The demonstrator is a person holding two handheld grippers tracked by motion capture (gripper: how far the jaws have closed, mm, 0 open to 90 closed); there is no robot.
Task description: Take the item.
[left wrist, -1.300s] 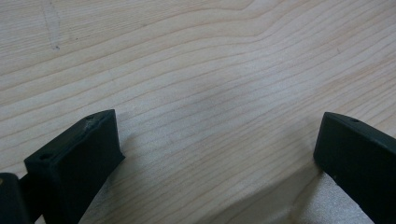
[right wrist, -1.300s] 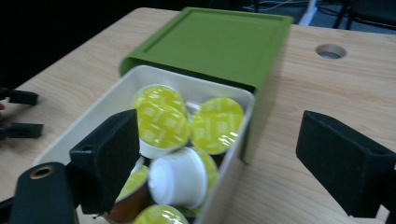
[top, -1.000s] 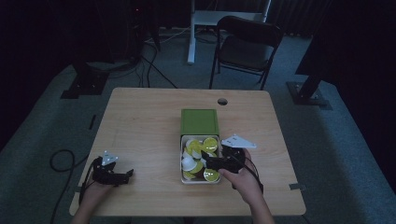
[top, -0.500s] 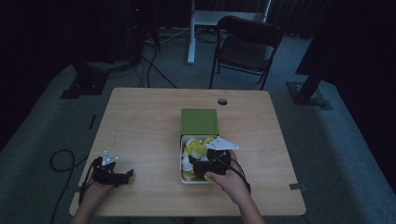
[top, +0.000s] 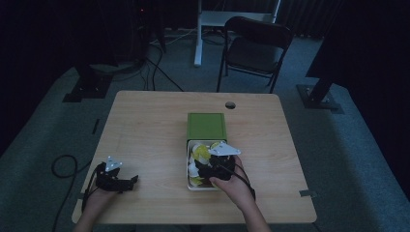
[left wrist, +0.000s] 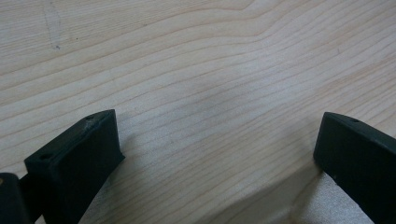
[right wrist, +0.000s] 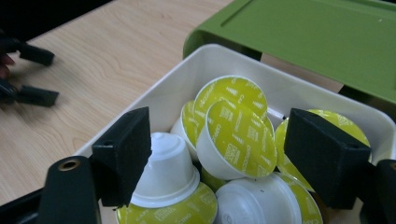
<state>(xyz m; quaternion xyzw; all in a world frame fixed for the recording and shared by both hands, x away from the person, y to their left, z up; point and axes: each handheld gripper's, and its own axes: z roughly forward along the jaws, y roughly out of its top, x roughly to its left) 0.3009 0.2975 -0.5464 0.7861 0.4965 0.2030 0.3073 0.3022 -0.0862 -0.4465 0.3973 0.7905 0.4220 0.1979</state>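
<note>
Closing, still apart, the right gripper (right wrist: 217, 154) fingers straddle capsules (right wrist: 236, 135), hiding others; left gripper (left wrist: 215, 149) spread.

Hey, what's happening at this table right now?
A person is working with a hand-held gripper in each hand. The right hand-held gripper is down in a white bin of yellow-lidded coffee capsules that slides out of a green box. Its jaws have just been closing around the capsules, but they stand either side of them and do not yet pinch one. The left hand-held gripper rests on the wooden table with its jaws open and nothing between them.
</note>
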